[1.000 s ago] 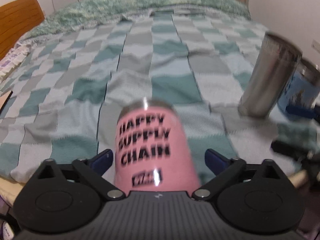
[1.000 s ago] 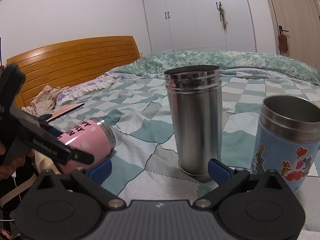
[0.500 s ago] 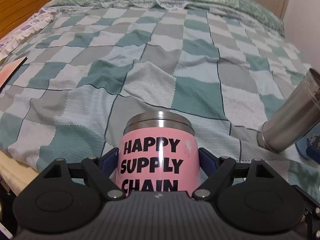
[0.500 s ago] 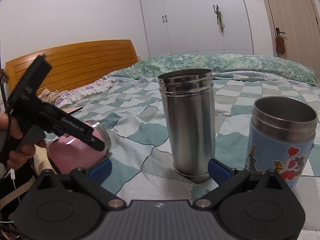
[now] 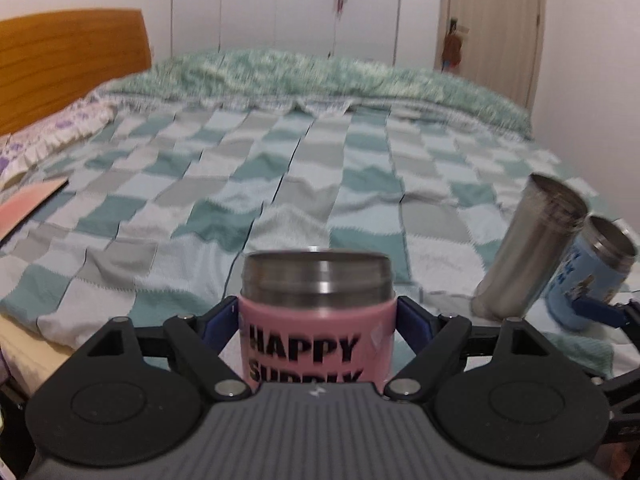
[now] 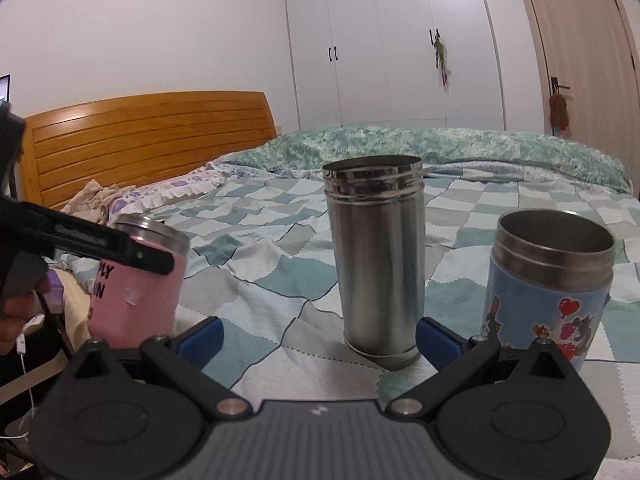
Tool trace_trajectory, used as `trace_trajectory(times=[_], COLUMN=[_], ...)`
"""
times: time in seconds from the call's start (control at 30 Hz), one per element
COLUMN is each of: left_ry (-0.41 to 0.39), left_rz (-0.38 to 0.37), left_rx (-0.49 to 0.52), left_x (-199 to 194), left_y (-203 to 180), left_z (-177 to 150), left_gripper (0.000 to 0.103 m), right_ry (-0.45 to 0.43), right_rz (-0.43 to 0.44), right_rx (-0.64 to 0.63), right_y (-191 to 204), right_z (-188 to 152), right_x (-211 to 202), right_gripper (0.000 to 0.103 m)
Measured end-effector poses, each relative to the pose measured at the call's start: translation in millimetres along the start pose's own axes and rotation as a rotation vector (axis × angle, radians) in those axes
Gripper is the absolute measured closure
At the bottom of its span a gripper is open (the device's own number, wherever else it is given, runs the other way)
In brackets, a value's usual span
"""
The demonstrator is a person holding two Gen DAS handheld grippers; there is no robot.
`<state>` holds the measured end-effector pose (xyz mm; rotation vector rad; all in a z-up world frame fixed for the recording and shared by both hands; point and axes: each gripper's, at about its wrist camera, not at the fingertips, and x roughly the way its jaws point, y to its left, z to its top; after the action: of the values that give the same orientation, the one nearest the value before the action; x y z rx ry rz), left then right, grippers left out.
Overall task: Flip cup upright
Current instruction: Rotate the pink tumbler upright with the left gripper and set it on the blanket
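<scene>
In the left wrist view, the pink cup (image 5: 318,322) is clamped between the blue pads (image 5: 218,320) of the left gripper (image 5: 318,326), one pad pressed to each side below the steel rim. The cup is seen mouth-up, above the near edge of the checked blanket (image 5: 280,184). A steel tumbler (image 5: 528,248) and a blue cartoon cup (image 5: 590,278) are seen at the right, close together.

In the right wrist view, the right gripper (image 6: 318,338) is held with its fingers wide apart and nothing between them; the steel tumbler is framed just beyond. The pink cup is seen at the left, nearly upright, gripped by the left gripper.
</scene>
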<state>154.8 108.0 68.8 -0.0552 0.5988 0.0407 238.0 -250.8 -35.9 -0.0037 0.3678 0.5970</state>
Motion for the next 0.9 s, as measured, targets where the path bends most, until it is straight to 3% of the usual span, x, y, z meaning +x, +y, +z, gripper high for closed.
trace_trajectory(times=[0.2,0.33,0.47,0.53,0.6,0.67,0.73,0.77,0.83,0.9], left_ry=[-0.116,-0.167,-0.227,-0.205,-0.133,-0.182,-0.17,-0.166,-0.182,-0.245], left_rz=[-0.037,-0.051,-0.018,-0.003,-0.008,-0.018,-0.024,-0.027,-0.04,-0.046], left_rx=[0.028,0.026,0.072,0.086,0.054,0.051,0.041,0.046,0.044,0.042], left_x=[-5,14,36,53,73,75,74,74,67,52], left_y=[-19,-39,-58,-63,-60,-56,-54,-54,-52,-51], left_z=[14,25,21,15,9,5,7,8,9,10], left_gripper=[0.019,0.019,0.019,0.019,0.018,0.018,0.018,0.016,0.002,0.0], right_ry=[-0.054,-0.078,-0.082,-0.082,-0.083,-0.085,-0.085,-0.084,-0.086,-0.093], right_rz=[-0.054,-0.089,-0.095,-0.097,-0.096,-0.095,-0.094,-0.095,-0.097,-0.097], right_rx=[-0.027,-0.04,-0.041,-0.045,-0.047,-0.047,-0.048,-0.049,-0.052,-0.056], right_y=[4,5,4,3,3,3,4,4,5,5], right_z=[-1,-3,-2,-3,-4,-4,-4,-4,-5,-6], right_x=[-9,-13,-14,-15,-17,-18,-18,-17,-17,-19], right_gripper=[0.001,0.001,0.001,0.001,0.001,0.001,0.001,0.001,0.001,0.001])
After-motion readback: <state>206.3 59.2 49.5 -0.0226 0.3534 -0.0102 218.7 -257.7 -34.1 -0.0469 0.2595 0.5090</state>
